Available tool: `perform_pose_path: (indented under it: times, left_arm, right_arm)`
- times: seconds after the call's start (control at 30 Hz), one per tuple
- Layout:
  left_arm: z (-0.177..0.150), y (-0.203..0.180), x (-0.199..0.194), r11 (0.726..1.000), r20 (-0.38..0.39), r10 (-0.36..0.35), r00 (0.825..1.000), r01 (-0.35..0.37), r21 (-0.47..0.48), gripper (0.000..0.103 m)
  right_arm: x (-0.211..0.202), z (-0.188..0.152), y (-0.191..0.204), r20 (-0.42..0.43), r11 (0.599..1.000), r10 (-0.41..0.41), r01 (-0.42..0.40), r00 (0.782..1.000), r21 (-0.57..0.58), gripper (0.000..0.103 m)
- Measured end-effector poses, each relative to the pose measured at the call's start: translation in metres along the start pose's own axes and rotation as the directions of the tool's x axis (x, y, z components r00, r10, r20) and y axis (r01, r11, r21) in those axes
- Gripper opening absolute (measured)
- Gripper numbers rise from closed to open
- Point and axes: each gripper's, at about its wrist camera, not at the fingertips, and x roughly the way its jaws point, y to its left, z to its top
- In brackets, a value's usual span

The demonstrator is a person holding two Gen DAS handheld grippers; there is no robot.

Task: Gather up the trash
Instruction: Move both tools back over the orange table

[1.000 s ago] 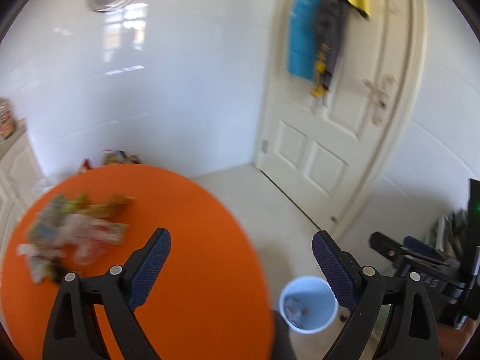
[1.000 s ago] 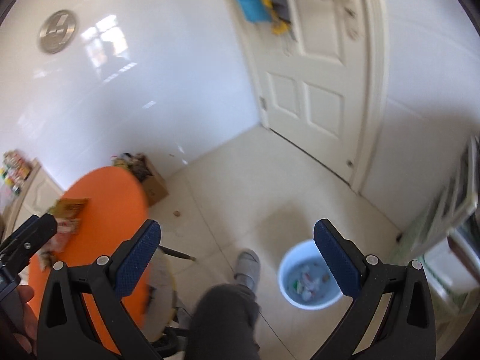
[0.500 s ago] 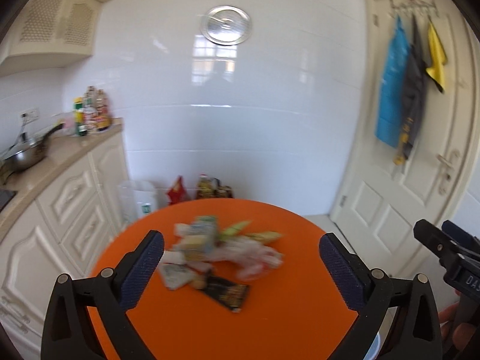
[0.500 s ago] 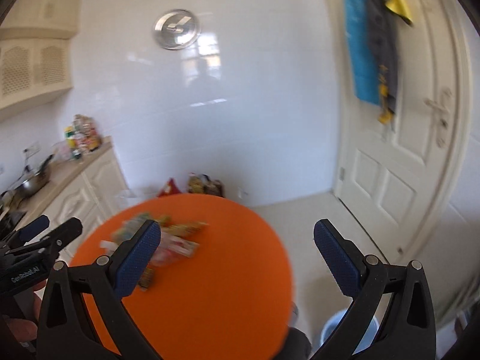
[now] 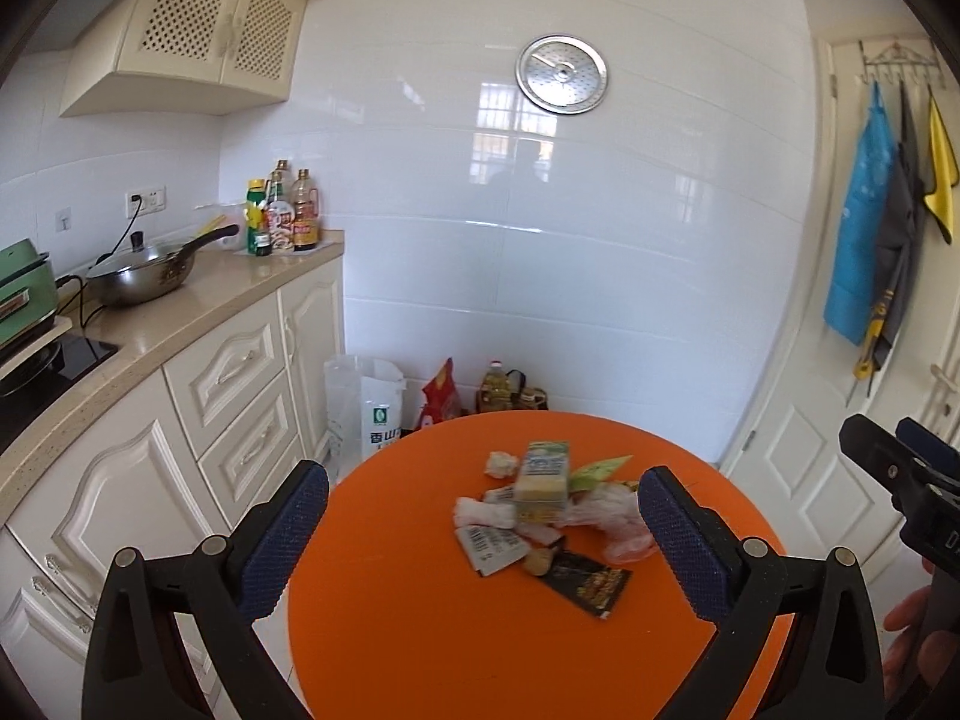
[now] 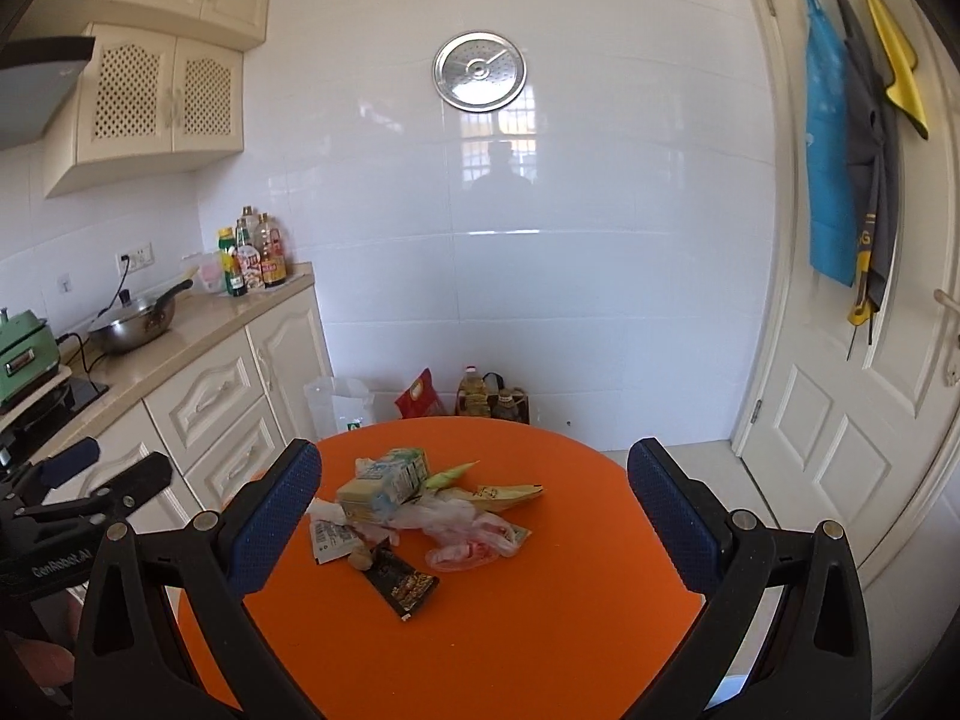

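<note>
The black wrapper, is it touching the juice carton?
Apart. The right wrist view shows the black wrapper nearer the camera, with other scraps between it and the juice carton.

Trash pile (image 5: 543, 513) on table (image 5: 420, 630); counter (image 5: 198, 300) to its left

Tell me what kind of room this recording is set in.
A home kitchen, most likely: a wok sits on a counter above cream cabinets, with condiment bottles in the corner.
</note>
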Motion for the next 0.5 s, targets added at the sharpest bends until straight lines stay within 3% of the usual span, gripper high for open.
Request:
perform_pose_path:
  times: [0.3, 0.5]
  left_arm:
    - [-0.003, 0.001, 0.046, 1.000, -0.091, -0.015, 0.996, 0.015, -0.002, 0.102]
    - [0.011, 0.003, 0.112, 0.999, -0.168, -0.034, 0.985, 0.035, 0.001, 0.102]
  right_arm:
    - [0.048, -0.023, -0.013, -0.141, 1.000, -0.014, 0.013, 0.990, -0.007, 0.103]
    - [0.099, -0.041, -0.013, -0.254, 1.000, 0.010, -0.016, 0.967, -0.022, 0.103]
